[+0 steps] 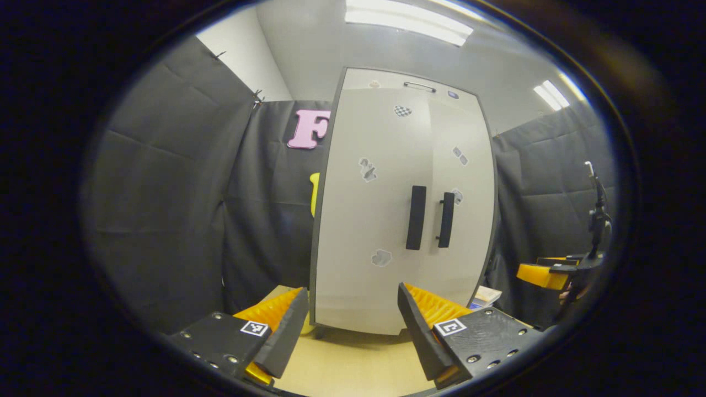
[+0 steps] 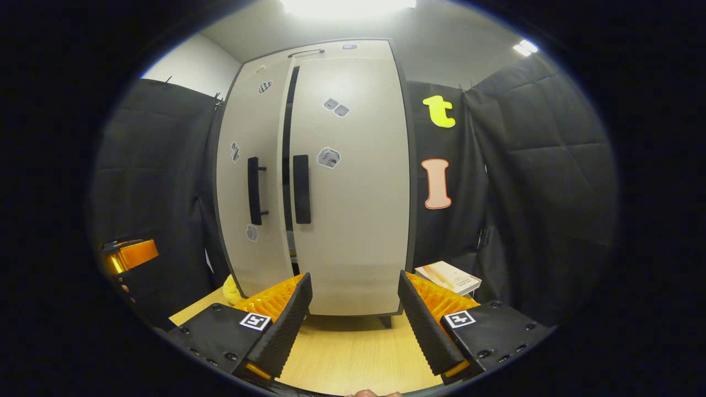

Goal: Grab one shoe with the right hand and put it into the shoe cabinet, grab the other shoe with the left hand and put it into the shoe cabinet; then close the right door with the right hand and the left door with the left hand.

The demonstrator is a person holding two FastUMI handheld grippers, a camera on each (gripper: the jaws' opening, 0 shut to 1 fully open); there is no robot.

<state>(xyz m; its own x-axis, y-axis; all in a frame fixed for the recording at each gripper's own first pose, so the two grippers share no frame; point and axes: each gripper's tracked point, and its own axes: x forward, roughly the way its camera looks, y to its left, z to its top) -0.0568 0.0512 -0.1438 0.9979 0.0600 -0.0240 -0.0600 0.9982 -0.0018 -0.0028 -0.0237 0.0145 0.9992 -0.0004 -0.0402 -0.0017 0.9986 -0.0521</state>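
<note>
the shoe cabinet (image 2: 331, 182) stands upright on the surface (image 2: 353, 353), straight ahead of both claws. its left door (image 2: 251, 182) sits slightly ajar, a dark vertical gap beside the right door (image 2: 353, 182), so the left claw (image 1: 353, 331) is nearer. both it and the right claw (image 2: 353, 325) gape wide, holding nothing. pale doors, tall dark handles.

1. The left gripper (image 1: 353, 331) has two wedge-shaped ribbed fingers on flat black mounting plates.
2. Each plate carries a small square black-and-white marker tag and silver screws.
3. The right gripper (image 2: 353, 325) is built the same way.
</note>
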